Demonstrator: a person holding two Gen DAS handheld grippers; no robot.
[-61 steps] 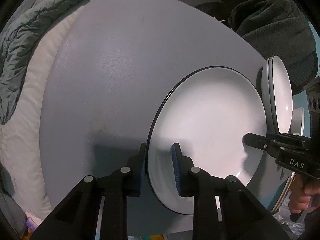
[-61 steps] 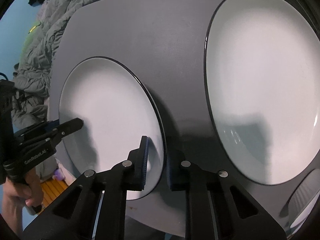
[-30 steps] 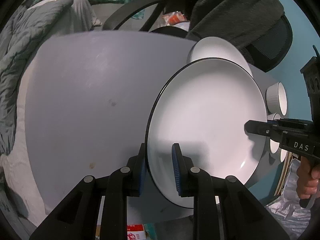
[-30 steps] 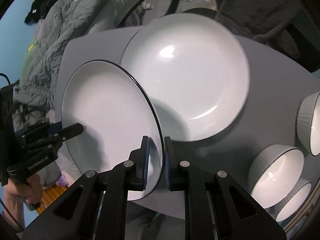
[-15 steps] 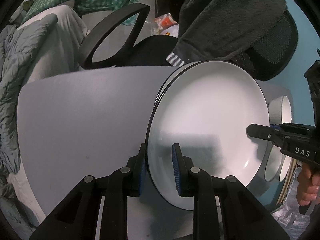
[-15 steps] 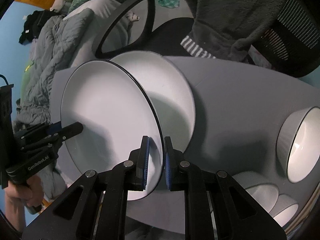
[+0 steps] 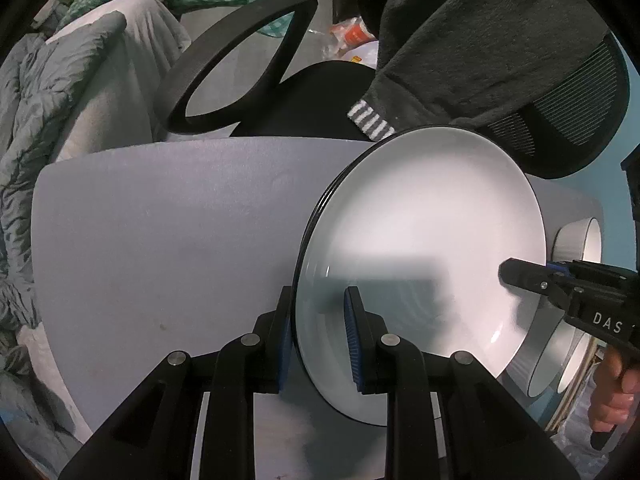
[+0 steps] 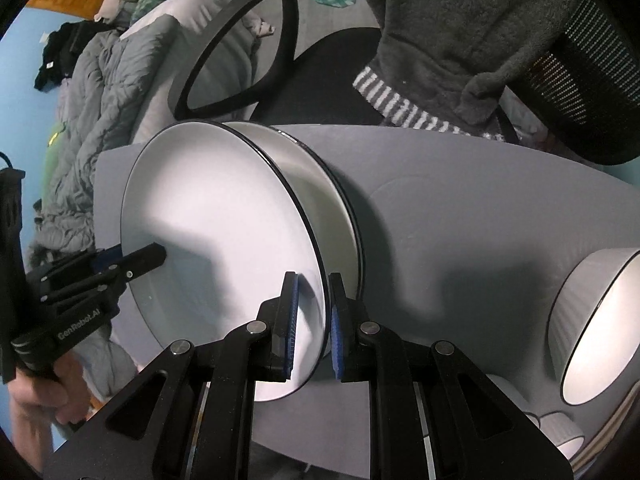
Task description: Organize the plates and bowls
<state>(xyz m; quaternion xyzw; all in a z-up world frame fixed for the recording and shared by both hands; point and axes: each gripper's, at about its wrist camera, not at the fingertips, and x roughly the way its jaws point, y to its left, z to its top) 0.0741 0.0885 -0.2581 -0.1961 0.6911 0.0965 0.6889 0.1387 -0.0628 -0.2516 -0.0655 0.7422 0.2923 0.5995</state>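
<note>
A white plate with a dark rim (image 7: 420, 240) (image 8: 216, 208) is held by both grippers at opposite edges. My left gripper (image 7: 318, 320) is shut on its near rim, and it shows at the left in the right wrist view (image 8: 156, 256). My right gripper (image 8: 312, 308) is shut on the other rim, and it shows at the right in the left wrist view (image 7: 506, 274). The plate hangs just above a second, matching plate (image 8: 320, 184) that lies on the grey table (image 7: 160, 220) near its far edge. A gap shows between the two.
Several white bowls (image 8: 600, 332) (image 7: 578, 236) stand on the table to the right of the plates. Behind the far edge is a black office chair (image 7: 240, 60) with a dark garment (image 7: 480, 40) over its back. Grey bedding (image 7: 40, 120) lies at the left.
Both grippers have carried the plate across the table toward its far edge. It now hangs over the lying plate, almost lined up with it. Neither grip has changed.
</note>
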